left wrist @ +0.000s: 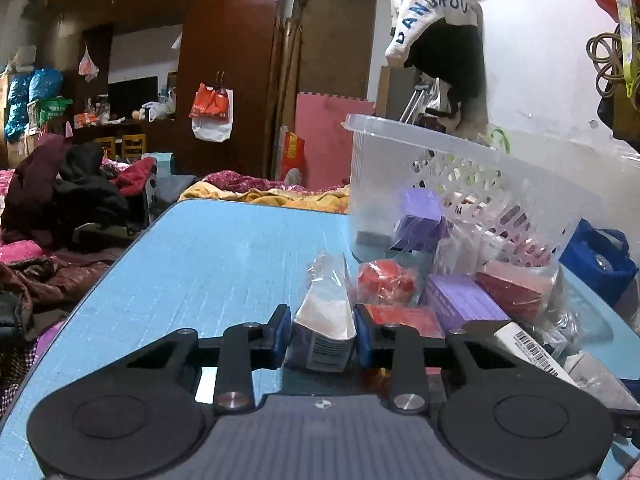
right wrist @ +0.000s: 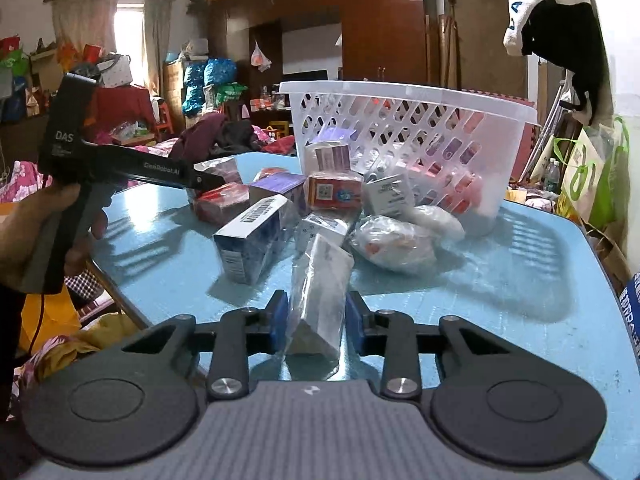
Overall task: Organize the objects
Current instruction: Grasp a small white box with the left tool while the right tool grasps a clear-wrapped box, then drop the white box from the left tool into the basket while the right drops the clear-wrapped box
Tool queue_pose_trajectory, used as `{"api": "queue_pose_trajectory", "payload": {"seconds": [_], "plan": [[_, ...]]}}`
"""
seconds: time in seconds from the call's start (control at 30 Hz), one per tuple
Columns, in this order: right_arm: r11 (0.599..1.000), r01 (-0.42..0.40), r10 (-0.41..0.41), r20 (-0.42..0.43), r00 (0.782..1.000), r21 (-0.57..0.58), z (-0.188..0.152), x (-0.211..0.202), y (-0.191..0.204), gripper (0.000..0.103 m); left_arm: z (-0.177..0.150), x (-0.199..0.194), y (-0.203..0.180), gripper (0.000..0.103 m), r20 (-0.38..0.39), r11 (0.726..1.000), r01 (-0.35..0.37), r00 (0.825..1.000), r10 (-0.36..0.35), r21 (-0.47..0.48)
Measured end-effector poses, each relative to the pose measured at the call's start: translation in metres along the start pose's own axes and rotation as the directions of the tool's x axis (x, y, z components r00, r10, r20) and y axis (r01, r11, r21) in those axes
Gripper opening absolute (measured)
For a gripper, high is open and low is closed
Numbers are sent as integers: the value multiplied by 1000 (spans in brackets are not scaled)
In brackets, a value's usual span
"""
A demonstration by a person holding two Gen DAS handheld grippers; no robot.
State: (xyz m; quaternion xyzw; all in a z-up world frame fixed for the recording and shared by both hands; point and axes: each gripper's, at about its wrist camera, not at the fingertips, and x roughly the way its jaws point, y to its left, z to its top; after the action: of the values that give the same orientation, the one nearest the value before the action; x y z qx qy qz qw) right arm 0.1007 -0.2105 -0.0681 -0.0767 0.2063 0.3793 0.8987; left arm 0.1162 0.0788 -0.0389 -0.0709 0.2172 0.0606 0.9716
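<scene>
My left gripper [left wrist: 322,330] is shut on a plastic-wrapped white and purple box [left wrist: 325,322], low over the blue table [left wrist: 208,264]. My right gripper [right wrist: 316,318] is shut on a clear-wrapped white box [right wrist: 320,292]. A white plastic basket [right wrist: 404,136] lies tipped on its side on the table, also in the left wrist view [left wrist: 456,184]. Several small boxes and bags spill from it: a red one [right wrist: 334,194], a purple one [left wrist: 460,298], a white barcode box [right wrist: 252,236]. The left gripper's handle [right wrist: 68,184] shows at the left of the right wrist view.
Piles of clothes [left wrist: 68,200] lie on a bed left of the table. A dark wardrobe [left wrist: 228,60] stands behind. Bags [right wrist: 588,176] hang and stand at the right edge of the table. A white and black garment [left wrist: 440,28] hangs above the basket.
</scene>
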Motion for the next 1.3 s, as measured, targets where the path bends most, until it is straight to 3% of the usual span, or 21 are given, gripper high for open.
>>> {"api": "queue_pose_trajectory", "payload": {"seconds": [0.2,0.37,0.53,0.63,0.77,0.87,0.97,1.0,1.03,1.07,1.13,1.3], "plan": [[1000,19,-18,37,999,-5,4,-11,0,34,2,-22,2,37,103,999,40,994,-38,-16],[999,43,-44,106,993,8,20,-29,-8,34,13,-48,-7,37,189,996,83,979,-79,-15],[995,90,-82,197,977,-31,77,-43,-18,34,59,-56,-32,37,238,986,166,958,-163,7],[990,137,-124,220,967,-42,131,-33,-32,34,104,-41,-52,37,224,978,209,953,-204,1],[987,162,-160,149,976,4,183,5,-62,35,147,3,-81,37,127,980,196,973,-191,-22],[985,168,-171,97,981,32,195,30,-77,35,160,33,-94,37,62,985,171,984,-170,-23],[984,178,-180,99,979,27,195,44,-80,35,163,54,-98,39,33,985,172,985,-171,-14],[980,196,-198,100,975,28,194,49,-81,36,162,58,-96,49,26,982,189,982,-189,2],[977,214,-215,92,972,21,192,54,-81,46,162,64,-96,59,14,978,207,978,-207,28],[974,227,-228,74,971,13,191,58,-80,64,160,68,-94,73,6,980,195,981,-195,43],[969,247,-246,74,966,-4,182,53,-75,70,153,66,-85,73,26,989,147,989,-148,31],[979,201,-205,144,968,41,155,13,-66,87,124,13,-50,75,119,974,224,968,-219,-27]]}}
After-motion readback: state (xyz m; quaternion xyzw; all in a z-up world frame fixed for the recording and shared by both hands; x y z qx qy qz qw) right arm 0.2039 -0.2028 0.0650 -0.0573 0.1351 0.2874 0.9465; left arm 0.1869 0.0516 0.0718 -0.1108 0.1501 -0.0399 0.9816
